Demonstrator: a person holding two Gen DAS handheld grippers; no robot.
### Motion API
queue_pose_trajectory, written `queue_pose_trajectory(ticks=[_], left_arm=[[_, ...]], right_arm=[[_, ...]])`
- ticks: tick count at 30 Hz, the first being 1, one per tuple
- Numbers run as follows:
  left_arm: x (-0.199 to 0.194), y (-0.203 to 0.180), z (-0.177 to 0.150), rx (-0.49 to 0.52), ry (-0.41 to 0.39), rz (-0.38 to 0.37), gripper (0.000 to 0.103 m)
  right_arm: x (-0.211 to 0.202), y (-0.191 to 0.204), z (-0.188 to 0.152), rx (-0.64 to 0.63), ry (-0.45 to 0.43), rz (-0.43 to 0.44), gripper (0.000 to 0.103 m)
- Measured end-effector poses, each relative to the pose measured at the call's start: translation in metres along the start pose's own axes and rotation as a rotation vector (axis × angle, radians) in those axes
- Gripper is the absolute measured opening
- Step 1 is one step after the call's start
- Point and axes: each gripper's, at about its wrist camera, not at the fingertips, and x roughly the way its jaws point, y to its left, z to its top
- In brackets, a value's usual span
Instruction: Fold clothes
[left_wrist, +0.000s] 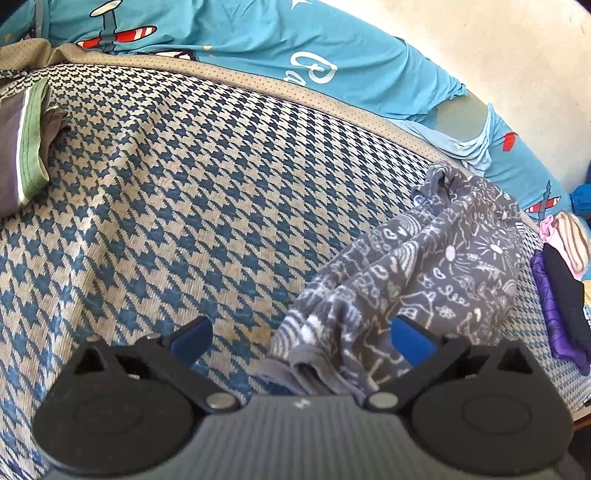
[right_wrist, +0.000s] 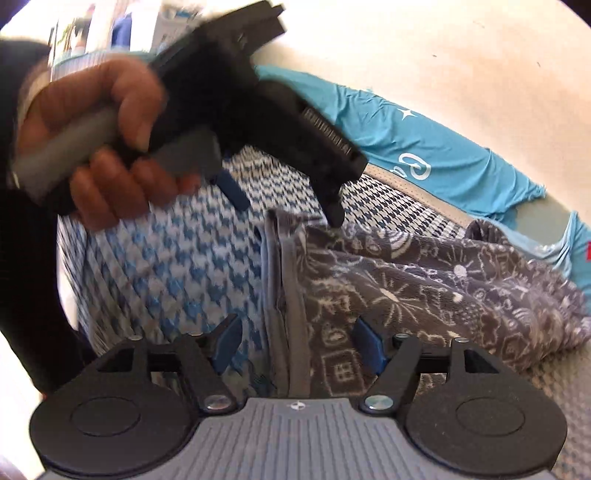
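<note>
A grey garment with white doodle print lies bunched on the houndstooth bed cover. My left gripper is open, its jaws standing either side of the garment's near hem; the right blue pad touches the cloth. In the right wrist view the same garment stretches right, its grey waistband between the open jaws of my right gripper. The left gripper, held by a hand, hovers over the garment's far edge, open.
A turquoise plane-print sheet or pillow runs along the back by a cream wall. Folded grey and green clothes lie at the left. A purple and black pile and striped cloth lie at the right.
</note>
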Motion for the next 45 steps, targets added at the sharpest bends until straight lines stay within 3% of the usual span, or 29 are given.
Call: queue_pose_trajectory(ticks=[3,8,9,13,20,29,35,39,40,42,43,45], left_arm=[[0.000,-0.002,-0.001,0.004,0.007,-0.017,0.103],[-0.002,-0.005,-0.002,0.004,0.019,-0.052,0.103],[-0.003,-0.006,-0.003,0.003,0.022,-0.057,0.103],[-0.004,-0.005,-0.004,-0.011,0.027,-0.075,0.103],[-0.012,0.001,-0.006,-0.071,0.037,-0.137,0.103],[-0.010,-0.004,-0.009,-0.130,0.085,-0.275,0.103],[0.007,-0.020,-0.008,-0.154,0.120,-0.316,0.103],[0.024,-0.032,-0.005,-0.169,0.120,-0.300,0.103],[0.027,-0.032,-0.005,-0.176,0.115,-0.293,0.102],[0.033,-0.036,-0.004,-0.172,0.109,-0.281,0.088],[0.035,-0.038,-0.003,-0.157,0.112,-0.268,0.070],[0.037,-0.043,-0.003,-0.120,0.110,-0.229,0.059]], right_arm=[[0.004,0.007,-0.005,-0.073,-0.002,-0.042,0.070],[0.009,0.004,-0.005,-0.070,-0.006,-0.062,0.070],[0.010,0.001,-0.004,-0.050,-0.004,-0.062,0.069],[0.010,-0.006,0.001,-0.005,-0.013,-0.083,0.046],[0.007,-0.052,0.006,0.348,-0.025,0.021,0.033],[0.010,-0.094,0.001,0.730,-0.025,0.125,0.031],[0.010,-0.097,0.000,0.764,-0.023,0.138,0.031],[0.010,-0.099,0.000,0.758,-0.023,0.143,0.031],[0.010,-0.098,0.000,0.745,-0.024,0.142,0.031],[0.008,-0.095,0.001,0.707,-0.025,0.135,0.031],[0.008,-0.093,0.002,0.686,-0.026,0.132,0.031],[0.005,-0.087,0.004,0.624,-0.025,0.117,0.032]])
